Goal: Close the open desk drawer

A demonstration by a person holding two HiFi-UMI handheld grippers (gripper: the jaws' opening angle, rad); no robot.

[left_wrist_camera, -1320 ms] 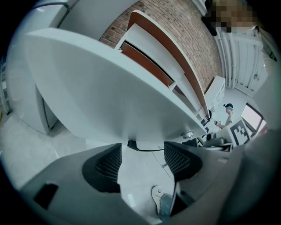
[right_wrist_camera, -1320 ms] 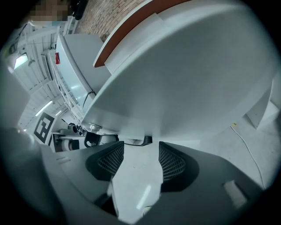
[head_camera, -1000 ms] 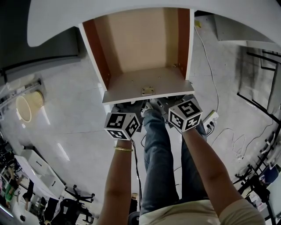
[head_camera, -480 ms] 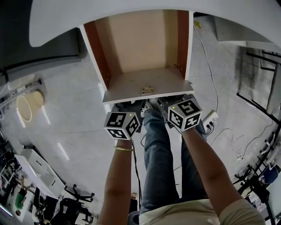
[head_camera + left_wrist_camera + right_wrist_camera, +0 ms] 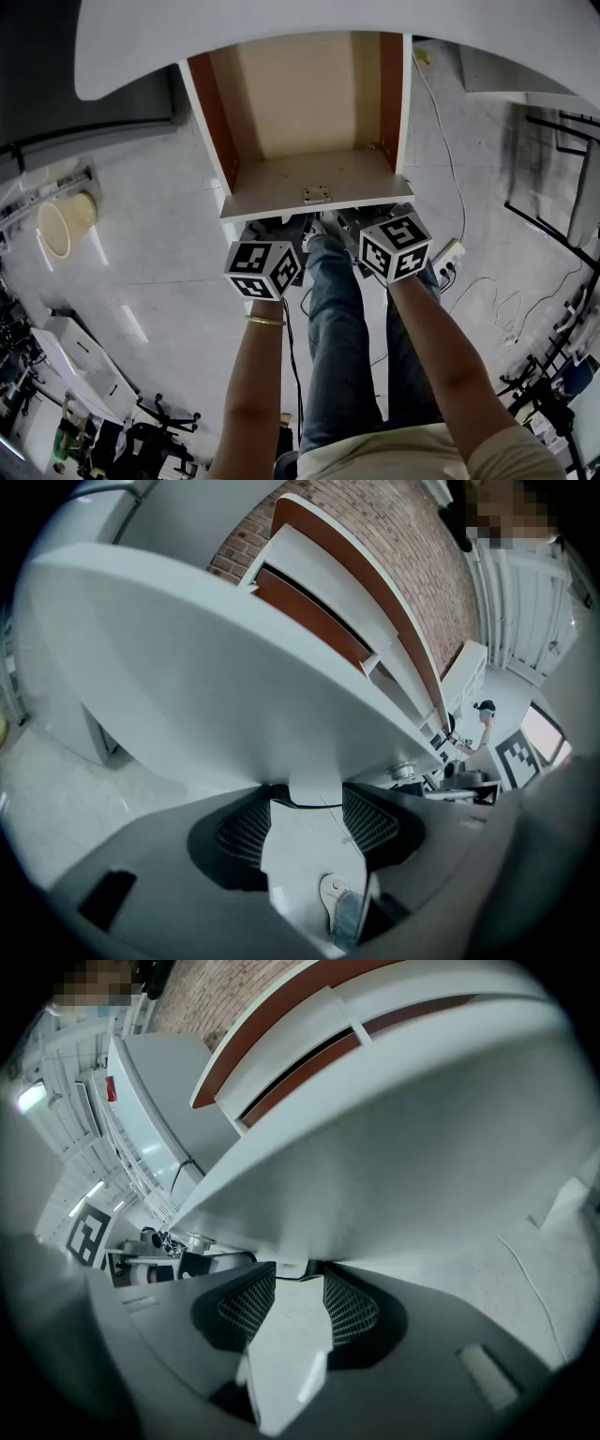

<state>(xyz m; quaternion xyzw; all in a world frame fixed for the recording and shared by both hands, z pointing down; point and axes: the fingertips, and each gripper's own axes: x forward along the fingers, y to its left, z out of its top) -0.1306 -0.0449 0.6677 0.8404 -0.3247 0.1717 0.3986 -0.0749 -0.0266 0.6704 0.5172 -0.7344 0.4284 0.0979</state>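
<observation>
Nearest in the head view are the person's jeans [image 5: 339,356] and two bare forearms reaching forward, with a thin gold bracelet [image 5: 265,320] on the left wrist. Each hand carries a gripper topped by its marker cube, and the two sit side by side just under the front edge of the drawer [image 5: 309,176]. The left gripper [image 5: 316,799] has its jaws spread, though they have just been closing a little. Its tips are close up against the drawer's white front panel, and between the mesh pads [image 5: 246,829] only floor and a shoe [image 5: 334,892] show. The right gripper [image 5: 298,1275] stands the same way: jaws apart after closing slightly, tips at the white panel, pads pinching nothing. Beyond them the drawer is pulled well out from under the white desk top [image 5: 281,37], showing a tan bottom, red-brown side walls and a small metal fitting [image 5: 316,194] inside the front. On the pale floor, a power strip [image 5: 450,253] lies to the right and a cream bin [image 5: 61,225] to the left.
</observation>
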